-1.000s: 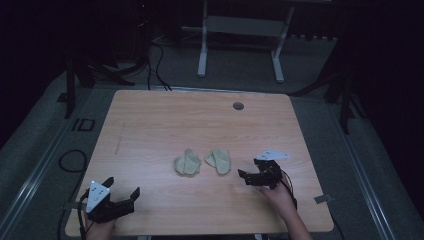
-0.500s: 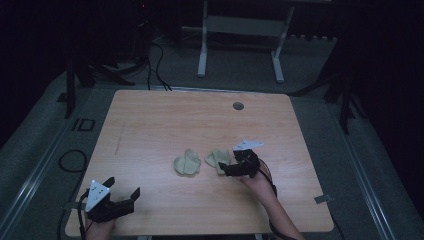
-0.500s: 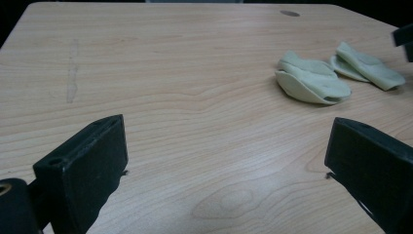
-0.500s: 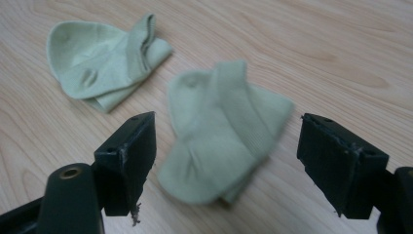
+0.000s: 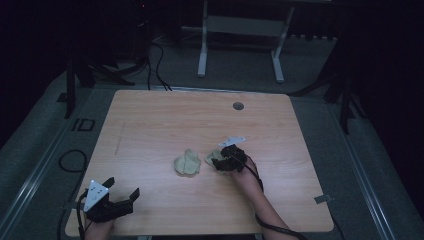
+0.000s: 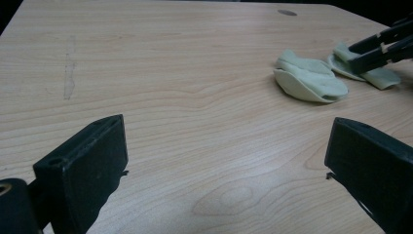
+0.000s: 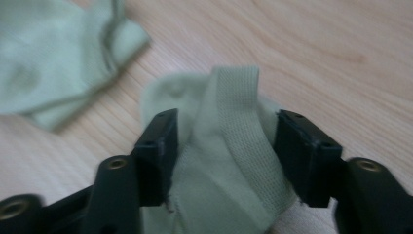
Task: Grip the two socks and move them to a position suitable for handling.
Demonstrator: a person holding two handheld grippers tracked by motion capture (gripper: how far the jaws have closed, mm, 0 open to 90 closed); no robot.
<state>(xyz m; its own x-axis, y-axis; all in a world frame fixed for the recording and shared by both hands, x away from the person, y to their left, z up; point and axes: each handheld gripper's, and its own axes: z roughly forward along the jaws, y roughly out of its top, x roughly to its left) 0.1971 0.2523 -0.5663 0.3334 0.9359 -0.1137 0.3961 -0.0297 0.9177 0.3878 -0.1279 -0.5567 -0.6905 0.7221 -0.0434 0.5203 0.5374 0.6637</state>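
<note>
Right gripper point(image 5: 218, 161) had moved left across the table point(image 5: 150, 125) onto the right-hand sock point(image 7: 229, 161) since the earlier frame.

Its jaws had just been closing and stood on either side of the pale green sock's bunched cuff, at or near the cloth; a firm pinch could not be confirmed. This sock lay near the table's middle, just beside a second sock point(image 5: 187, 163). Left gripper point(image 5: 122, 192) sat at the near left edge, jaws wide apart, holding nothing.

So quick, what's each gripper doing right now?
Left gripper: open, empty.
Right gripper: jaws just closing around the pale green ribbed cloth sock; not yet pinched.
</note>
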